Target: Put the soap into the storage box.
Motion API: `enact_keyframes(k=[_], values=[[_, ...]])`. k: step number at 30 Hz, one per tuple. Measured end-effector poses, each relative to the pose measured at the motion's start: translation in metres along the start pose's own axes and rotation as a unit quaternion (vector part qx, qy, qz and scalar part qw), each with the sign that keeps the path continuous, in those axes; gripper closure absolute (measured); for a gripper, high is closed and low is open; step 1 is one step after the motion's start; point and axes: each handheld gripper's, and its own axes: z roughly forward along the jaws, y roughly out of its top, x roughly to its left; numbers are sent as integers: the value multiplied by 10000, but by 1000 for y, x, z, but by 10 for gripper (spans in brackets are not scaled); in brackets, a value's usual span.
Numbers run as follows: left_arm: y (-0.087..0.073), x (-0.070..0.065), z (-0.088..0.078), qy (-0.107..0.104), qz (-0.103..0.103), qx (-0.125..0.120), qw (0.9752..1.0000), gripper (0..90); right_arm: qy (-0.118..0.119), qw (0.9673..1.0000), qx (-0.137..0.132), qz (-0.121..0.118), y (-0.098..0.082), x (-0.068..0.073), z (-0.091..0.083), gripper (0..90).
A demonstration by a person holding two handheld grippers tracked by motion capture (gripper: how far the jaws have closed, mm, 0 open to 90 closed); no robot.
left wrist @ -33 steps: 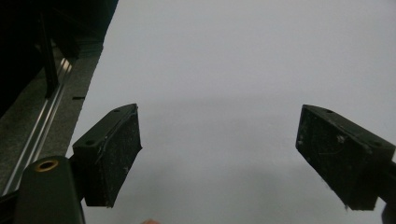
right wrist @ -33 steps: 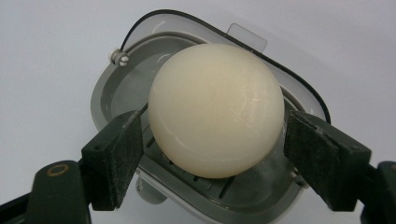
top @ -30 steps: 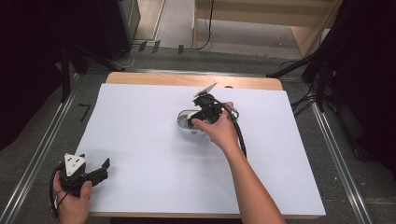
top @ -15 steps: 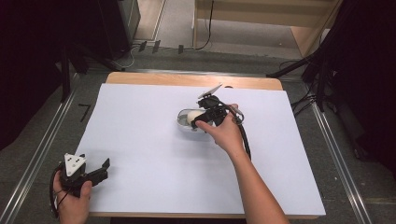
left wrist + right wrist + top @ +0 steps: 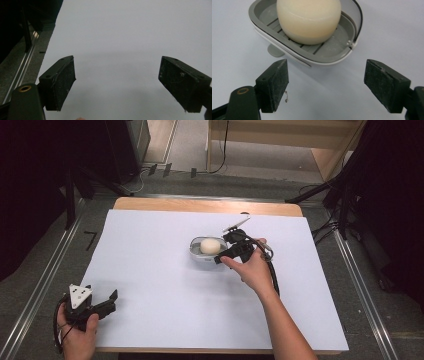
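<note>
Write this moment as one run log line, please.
left gripper: open, idle | right gripper: open, beside soap dish | soap: in dish

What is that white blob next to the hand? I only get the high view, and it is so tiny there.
Observer: In the right gripper view it is a round, cream-coloured soap lying in a grey soap dish with slots in its floor.
Operator: Is the pincher holding the dish?
Observer: No. The right gripper has its jaws wide apart, just short of the dish, touching nothing.
Operator: Does the dish have a lid?
Observer: A clear lid stands open at one side, joined on by a small hinge.
Operator: And the other pincher?
Observer: The left gripper is open too, with bare white table ahead of its jaws.
</note>
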Motion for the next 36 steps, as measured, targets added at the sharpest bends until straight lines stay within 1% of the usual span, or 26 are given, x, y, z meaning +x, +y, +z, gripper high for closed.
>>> enact_keyframes(k=[5, 9, 11, 12, 16, 17, 21, 26, 29, 30, 34, 35, 36], values=[[0, 0, 0, 1, -1, 0, 10000, 150, -20, 10000, -25, -2, -8, -6, -4, 209], [0, 0, 0, 1, -1, 2, 10000, 150, -71, 10000, -13, 5, -18, -13, -5, 208], [0, 0, 0, 2, -1, 2, 10000, 150, -82, 10000, -18, 0, -21, -15, -5, 208], [0, 0, 0, 5, -1, 2, 10000, 150, -90, 10000, -18, 38, -25, -18, -5, 208], [0, 0, 0, 5, 1, 4, 10000, 150, -109, 9999, -24, 0, -30, -21, -5, 207], [0, 0, 0, 6, 1, 5, 10000, 150, -120, 9999, -12, -43, -32, -22, -6, 204], [0, 0, 0, 8, 0, 7, 10000, 150, -159, 9999, -9, -41, -40, -25, -7, 199], [0, 0, 0, 13, -10, 5, 10000, 150, -116, 9999, -77, -32, -50, -32, -11, 186], [0, 0, 0, 12, 1, 12, 10000, 150, -100, 9998, -137, -80, -58, -36, -13, 139], [0, 0, 0, 16, 3, 22, 10000, 149, -106, 9997, -153, -131, -61, -37, -14, 136], [0, 0, 0, 13, 3, 19, 10000, 150, -140, 9994, -294, -98, -72, -42, -19, 128], [0, 0, 0, 14, -4, 13, 10000, 150, -132, 9994, -320, -42, -75, -43, -21, 128], [0, 0, 0, 15, 6, 22, 10000, 149, -119, 9993, -355, -58, -79, -45, -22, 128]])
